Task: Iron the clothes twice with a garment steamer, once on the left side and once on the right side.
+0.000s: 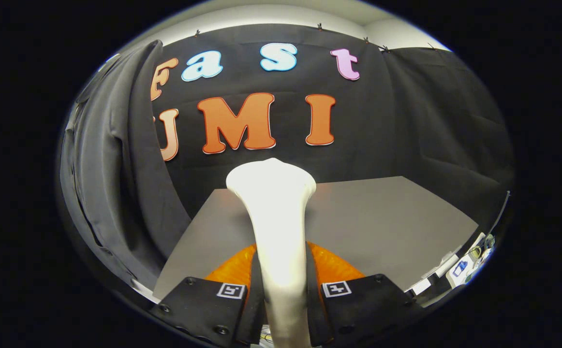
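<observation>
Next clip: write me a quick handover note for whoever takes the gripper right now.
Gripper: shut on the white steamer, handle clamped between both fingers, head pointing up and forward.
Garment: dark, hanging to the left of the steamer; head is not touching it.
Table: grey, below and beyond the fingers.
Done: steamer picked up.
Left: I cannot tell whether either pass is made; bring the head to the garment and do the left and right sides.
</observation>
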### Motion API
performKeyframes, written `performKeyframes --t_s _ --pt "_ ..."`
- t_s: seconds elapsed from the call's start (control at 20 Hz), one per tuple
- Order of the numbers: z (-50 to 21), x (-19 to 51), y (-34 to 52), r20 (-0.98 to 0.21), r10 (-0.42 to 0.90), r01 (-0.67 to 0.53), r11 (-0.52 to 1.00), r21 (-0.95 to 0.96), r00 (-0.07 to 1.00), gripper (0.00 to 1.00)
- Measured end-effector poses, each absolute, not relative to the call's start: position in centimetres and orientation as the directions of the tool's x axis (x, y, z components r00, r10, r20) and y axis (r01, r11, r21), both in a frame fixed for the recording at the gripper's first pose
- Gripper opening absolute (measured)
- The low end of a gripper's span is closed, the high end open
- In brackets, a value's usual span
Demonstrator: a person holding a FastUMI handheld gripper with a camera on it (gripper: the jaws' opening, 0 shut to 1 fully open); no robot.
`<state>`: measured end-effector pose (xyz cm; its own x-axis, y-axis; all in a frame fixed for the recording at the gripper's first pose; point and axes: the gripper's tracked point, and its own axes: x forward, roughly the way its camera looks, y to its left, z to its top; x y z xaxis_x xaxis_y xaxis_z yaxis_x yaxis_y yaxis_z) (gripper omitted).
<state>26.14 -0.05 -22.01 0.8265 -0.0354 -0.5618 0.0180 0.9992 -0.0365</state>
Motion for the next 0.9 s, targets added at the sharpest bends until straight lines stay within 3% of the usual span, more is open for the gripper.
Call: performKeyframes --t_s 0.3,0.9 --pt "-16.3 23.0 1.5 -0.423 -0.062 0.061 0.998 -0.017 0.904 0.44" --pt "-6.2 13.8 10.9 -0.196 -0.022 0.026 0.999 0.018 0.98 0.43"
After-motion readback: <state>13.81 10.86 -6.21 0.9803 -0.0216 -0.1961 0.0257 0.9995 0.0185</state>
